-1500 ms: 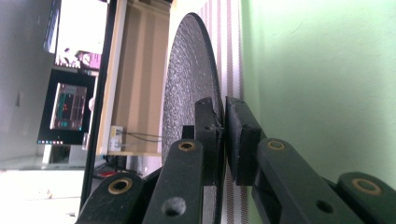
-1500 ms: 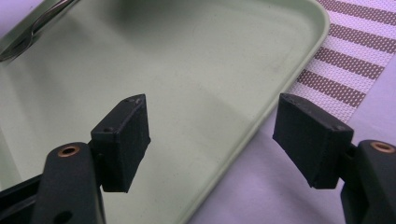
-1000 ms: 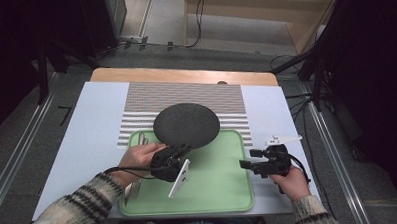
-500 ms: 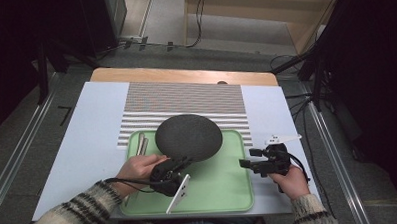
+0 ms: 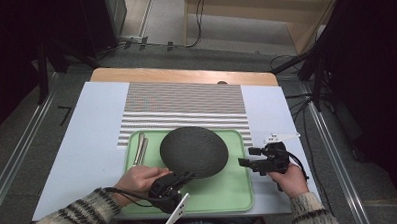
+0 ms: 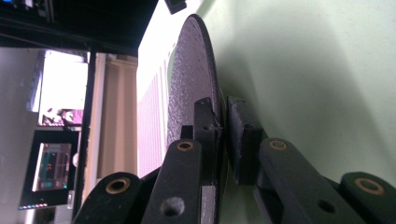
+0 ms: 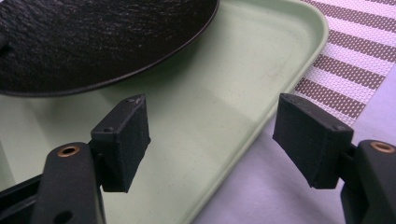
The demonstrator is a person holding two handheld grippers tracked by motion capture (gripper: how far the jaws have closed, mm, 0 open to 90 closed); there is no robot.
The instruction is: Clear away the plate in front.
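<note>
Left claw (image 5: 181,178) is pinching the near rim of the round black textured plate (image 5: 194,151), held over the pale green plastic tray (image 5: 224,191) on the table. Right claw (image 5: 246,162) sits spread wide just beside the tray's right edge. I'd keep the plate level and lower it slowly, clear of the metal chopsticks (image 5: 140,148).

Plate (image 5: 194,151) over tray (image 5: 229,191); utensils (image 5: 140,148) in tray, left of plate.
</note>
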